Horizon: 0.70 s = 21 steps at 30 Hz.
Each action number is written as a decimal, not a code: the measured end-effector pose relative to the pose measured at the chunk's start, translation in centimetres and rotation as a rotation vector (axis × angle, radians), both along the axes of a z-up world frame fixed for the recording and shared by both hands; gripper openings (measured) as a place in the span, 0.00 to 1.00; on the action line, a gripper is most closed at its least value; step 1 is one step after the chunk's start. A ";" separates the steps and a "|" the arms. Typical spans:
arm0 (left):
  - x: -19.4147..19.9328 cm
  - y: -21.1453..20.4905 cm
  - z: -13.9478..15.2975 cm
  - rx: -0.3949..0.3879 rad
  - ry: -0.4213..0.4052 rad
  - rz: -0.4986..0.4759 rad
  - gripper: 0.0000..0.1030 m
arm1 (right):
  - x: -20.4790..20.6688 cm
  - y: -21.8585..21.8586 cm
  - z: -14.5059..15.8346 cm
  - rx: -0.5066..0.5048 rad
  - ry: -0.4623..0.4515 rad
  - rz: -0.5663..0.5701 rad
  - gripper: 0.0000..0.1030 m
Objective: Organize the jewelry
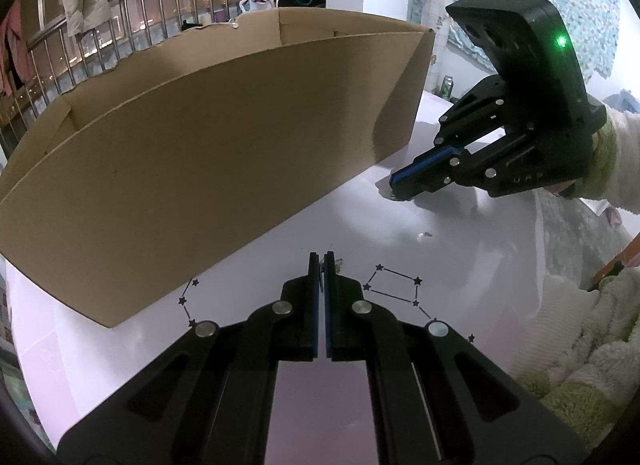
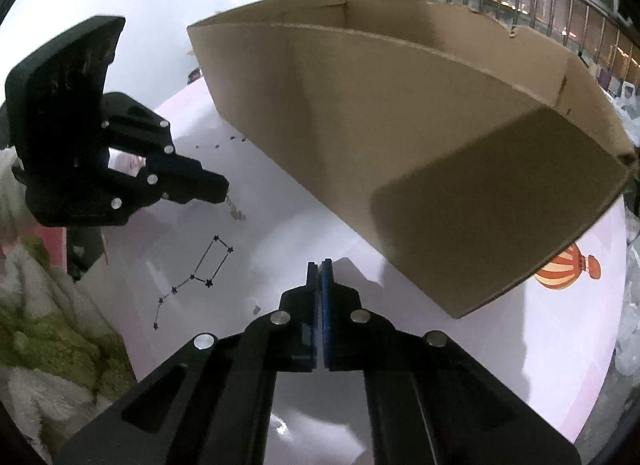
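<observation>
Item one, the cardboard box (image 1: 208, 137): open-topped, standing on the pale pink table (image 1: 460, 233) toward its far side, one torn rim visible. Item two, your left gripper (image 1: 321, 261): jaws closed down to a sliver, with a small dangling piece of jewelry (image 2: 236, 211) pinched at the tips and hanging to the tabletop just beside the printed constellation drawing (image 1: 396, 289); from the right wrist view your left gripper (image 2: 224, 189) sits near the table's left edge, close to the box's front wall. Item three, your right gripper (image 2: 320, 271): jaws pressed together; whether anything is caught between them, you cannot tell from its own view. From the left wrist view your right gripper (image 1: 394, 185) has its tips down at the tabletop near the box's right-hand corner, where a small item may lie under them. Item four, a tiny loose piece (image 1: 423, 235): on bare table between the two grippers. Item five, a fuzzy cream-and-green sleeve (image 1: 592, 353): at the table's near right edge.
</observation>
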State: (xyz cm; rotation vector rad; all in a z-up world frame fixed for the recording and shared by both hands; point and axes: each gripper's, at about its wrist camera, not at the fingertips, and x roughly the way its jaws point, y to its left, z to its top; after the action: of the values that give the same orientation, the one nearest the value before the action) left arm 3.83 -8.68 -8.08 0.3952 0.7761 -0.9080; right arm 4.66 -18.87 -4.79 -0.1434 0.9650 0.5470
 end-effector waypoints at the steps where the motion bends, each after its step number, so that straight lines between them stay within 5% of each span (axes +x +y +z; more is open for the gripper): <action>1: 0.0 0.0 0.0 0.000 0.000 0.000 0.01 | -0.1 0.0 0.1 0.003 -0.002 -0.001 0.01; 21: -1.4 0.8 1.3 -0.011 -0.036 0.002 0.01 | -2.1 -1.0 2.9 0.020 -0.061 -0.023 0.01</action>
State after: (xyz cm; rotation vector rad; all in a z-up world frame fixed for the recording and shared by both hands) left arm 2.40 -7.85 -6.82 0.3997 0.7386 -0.9006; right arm 2.53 -19.89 -1.88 -0.1295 0.9009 0.5281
